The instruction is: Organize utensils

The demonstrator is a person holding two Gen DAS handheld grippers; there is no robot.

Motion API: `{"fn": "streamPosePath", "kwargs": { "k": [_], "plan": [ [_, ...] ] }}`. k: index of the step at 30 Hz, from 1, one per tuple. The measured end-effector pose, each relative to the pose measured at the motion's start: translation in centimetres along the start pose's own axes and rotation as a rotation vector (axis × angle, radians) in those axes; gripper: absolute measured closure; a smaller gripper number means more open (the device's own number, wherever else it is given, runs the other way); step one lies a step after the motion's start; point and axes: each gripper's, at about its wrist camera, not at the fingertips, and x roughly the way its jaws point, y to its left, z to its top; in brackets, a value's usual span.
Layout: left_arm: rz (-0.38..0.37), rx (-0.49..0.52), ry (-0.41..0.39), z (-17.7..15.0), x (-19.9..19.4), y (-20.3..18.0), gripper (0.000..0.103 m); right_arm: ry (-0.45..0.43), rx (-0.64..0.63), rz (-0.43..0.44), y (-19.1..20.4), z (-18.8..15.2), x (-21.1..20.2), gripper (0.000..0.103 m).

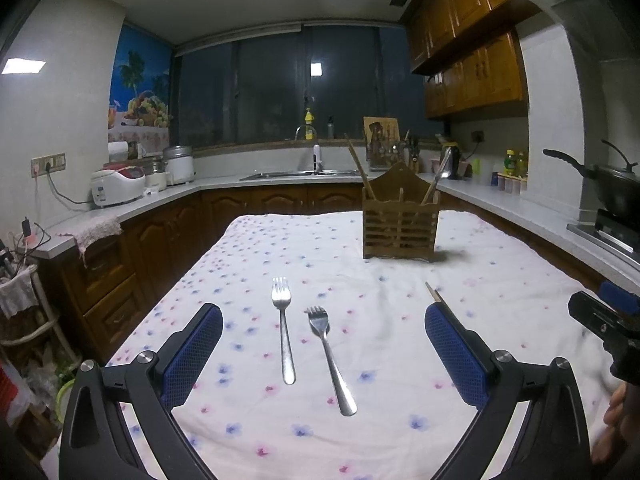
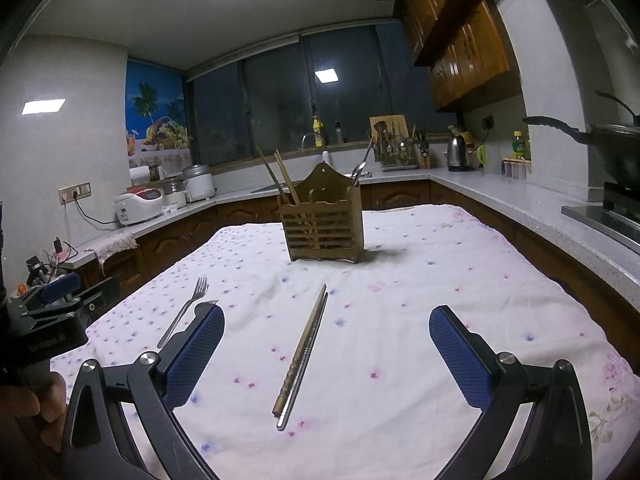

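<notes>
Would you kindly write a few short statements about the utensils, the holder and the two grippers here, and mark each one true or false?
1. Two forks lie on the cloth in front of the left gripper. True.
2. The right gripper is shut on the chopsticks. False: it is open, and the pair lies on the cloth between its fingers.
3. The wooden holder stands upright with chopsticks already in it. True.
4. The wooden holder lies tipped on its side. False: it stands upright on the cloth.
5. The left gripper grips a fork. False: it is open, holding nothing.
</notes>
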Motion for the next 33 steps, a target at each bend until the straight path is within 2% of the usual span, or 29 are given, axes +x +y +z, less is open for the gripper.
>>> {"fn": "streamPosePath", "kwargs": {
  "k": [33],
  "plan": [
    [-0.027,0.0,0.034,0.4,0.76,-0.33,0.001,0.023,0.017,-0.003,0.02,-0.14,0.45,0.0]
  ]
}}
